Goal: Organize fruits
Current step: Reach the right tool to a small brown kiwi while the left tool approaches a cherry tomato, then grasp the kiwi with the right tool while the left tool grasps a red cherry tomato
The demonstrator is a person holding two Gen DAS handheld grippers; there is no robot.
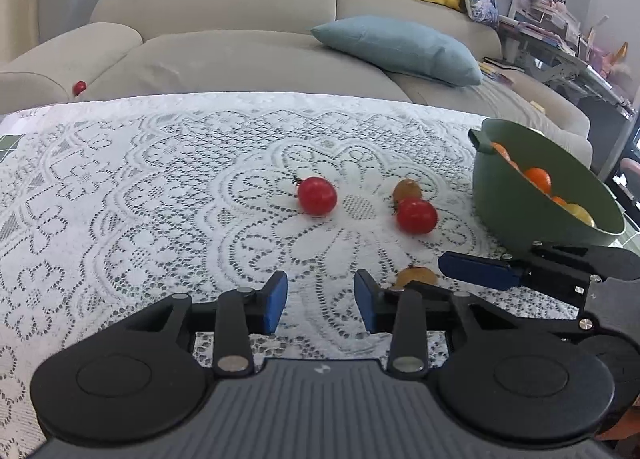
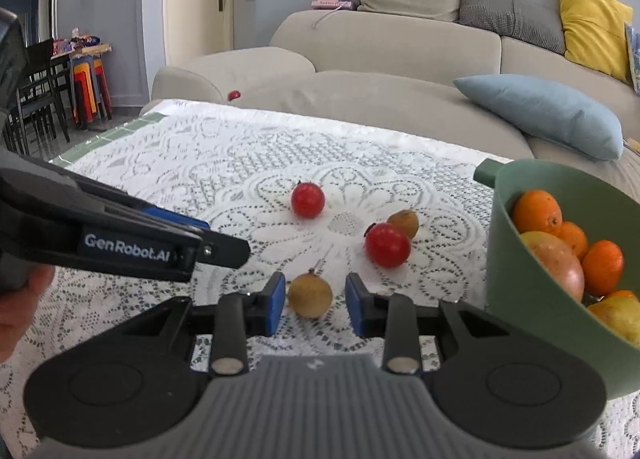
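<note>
- The right gripper (image 2: 315,305) has its blue-padded fingers spread wide on either side of a small round tan-brown fruit with a thin stem (image 2: 310,296); the left pad (image 2: 276,301) sits just beside the fruit, the right pad stands off with a gap, and neither is clamped on it.
- The left gripper (image 1: 321,301) is likewise spread apart, empty, over bare white lace tablecloth (image 1: 160,187).
- In the right wrist view the left gripper's black body comes in from the left, near the right gripper's left finger.
- The green plastic bowl with a stub handle (image 2: 516,259) stands at the right of the table and holds several oranges (image 2: 537,212), a reddish-yellow round fruit (image 2: 558,263) and a yellow fruit (image 2: 620,317).
- Still on the cloth: a red cherry tomato (image 2: 307,200) near the centre of the lace flower, a second red cherry tomato (image 2: 387,245) closer to the bowl, and a second tan-brown fruit (image 2: 404,222) touching it from behind.
- Another small red fruit (image 1: 79,87) lies on the beige sofa (image 1: 240,51) beyond the table's far edge.
- The cloth to the left of the tomatoes is open.
</note>
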